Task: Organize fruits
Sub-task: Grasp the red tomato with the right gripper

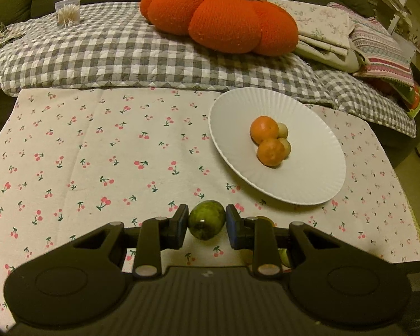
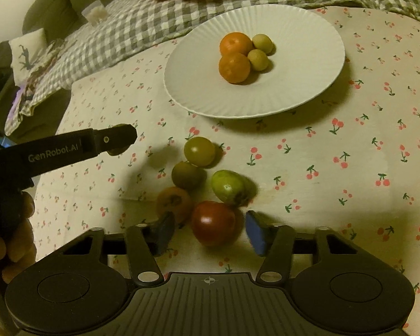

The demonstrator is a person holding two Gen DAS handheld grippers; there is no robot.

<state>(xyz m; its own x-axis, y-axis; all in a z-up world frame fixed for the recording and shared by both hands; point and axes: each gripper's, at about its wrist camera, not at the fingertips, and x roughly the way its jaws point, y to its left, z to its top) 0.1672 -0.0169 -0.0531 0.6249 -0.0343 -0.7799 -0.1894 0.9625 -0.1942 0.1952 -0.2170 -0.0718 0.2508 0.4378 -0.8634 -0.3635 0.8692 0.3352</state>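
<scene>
My left gripper (image 1: 206, 224) is shut on a green fruit (image 1: 206, 219) and holds it above the cherry-print cloth, near the white plate (image 1: 308, 179). The plate holds two orange fruits (image 1: 263, 129) and two small green ones (image 1: 283, 130). In the right wrist view my right gripper (image 2: 210, 231) is open, with a dark red fruit (image 2: 213, 222) between its fingers on the cloth. Beyond it lie an orange fruit (image 2: 173, 203), a light green fruit (image 2: 228, 187) and two dark green fruits (image 2: 199, 151). The left gripper's body (image 2: 70, 148) shows at the left.
A cherry-print cloth (image 1: 98, 145) covers the table. Behind it lie a checked blanket (image 1: 98, 50), an orange pumpkin cushion (image 1: 221, 19), folded cloths (image 1: 330, 30) and a box of toothpicks (image 1: 68, 11). The plate also shows in the right wrist view (image 2: 308, 42).
</scene>
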